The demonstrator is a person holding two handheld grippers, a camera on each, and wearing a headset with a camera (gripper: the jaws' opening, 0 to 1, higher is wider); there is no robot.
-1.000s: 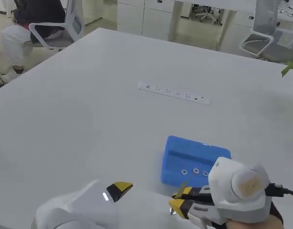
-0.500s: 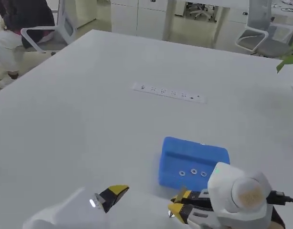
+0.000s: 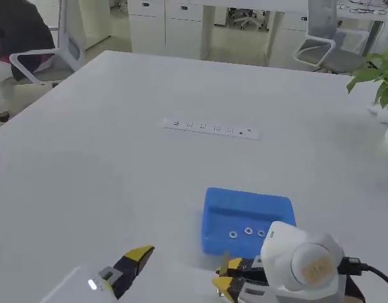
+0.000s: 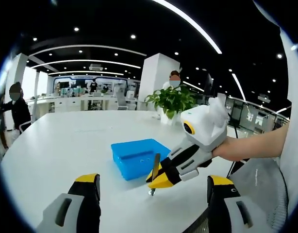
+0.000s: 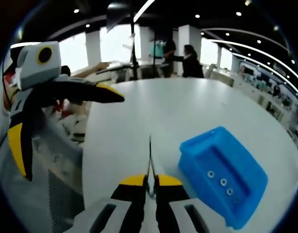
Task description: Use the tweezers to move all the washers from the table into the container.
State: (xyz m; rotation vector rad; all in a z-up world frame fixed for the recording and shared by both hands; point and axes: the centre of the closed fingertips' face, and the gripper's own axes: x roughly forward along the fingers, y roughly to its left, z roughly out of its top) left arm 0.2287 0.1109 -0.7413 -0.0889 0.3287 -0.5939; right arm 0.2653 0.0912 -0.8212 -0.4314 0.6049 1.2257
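The tip of the tweezers [image 5: 150, 153] is too small and blurred for me to tell whether it carries anything. In the head view the white housing covers most of my right claw [image 5: 150, 180], and the picture's lower edge cuts off my left claw [image 4: 154, 179]. My right claw is pinched almost closed on the tweezers, which run straight ahead between its yellow tips; in the left gripper view the tweezers slant down from it and their point touches the table [image 5: 139, 111]. My left claw is spread wide, holds nothing and touches nothing. It sits off to the left of my right claw, well apart. The blue container [image 5: 195, 158] lies just ahead and to the right of my right claw, with three washers [image 5: 223, 182] in a row on its floor.
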